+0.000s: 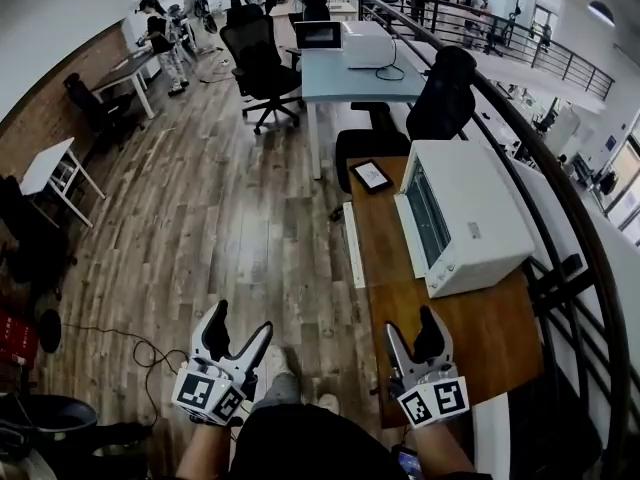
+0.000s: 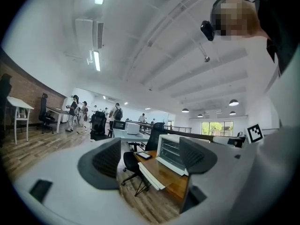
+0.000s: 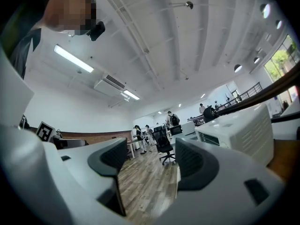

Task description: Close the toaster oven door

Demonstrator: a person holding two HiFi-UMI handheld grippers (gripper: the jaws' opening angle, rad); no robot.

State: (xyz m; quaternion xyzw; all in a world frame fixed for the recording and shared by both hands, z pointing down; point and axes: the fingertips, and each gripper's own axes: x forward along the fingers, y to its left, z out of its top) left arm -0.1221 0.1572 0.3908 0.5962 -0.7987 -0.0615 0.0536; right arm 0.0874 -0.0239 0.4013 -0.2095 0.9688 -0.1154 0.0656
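Observation:
A white toaster oven [image 1: 470,213] stands on the wooden table [image 1: 450,328] at the right. Its glass door [image 1: 424,214] faces left and looks folded down, open. In the left gripper view the oven [image 2: 171,150] shows its racks between the jaws, far off. The right gripper view has the oven [image 3: 239,128] close on the right. My left gripper [image 1: 243,320] hangs open over the floor, left of the table. My right gripper [image 1: 410,323] is open above the table's near end, short of the oven. Both are empty.
A tablet [image 1: 371,175] lies on the table's far end and a long white slab [image 1: 353,243] along its left edge. A black office chair [image 1: 440,93] stands behind the table, a railing [image 1: 560,198] runs along the right. People stand far back.

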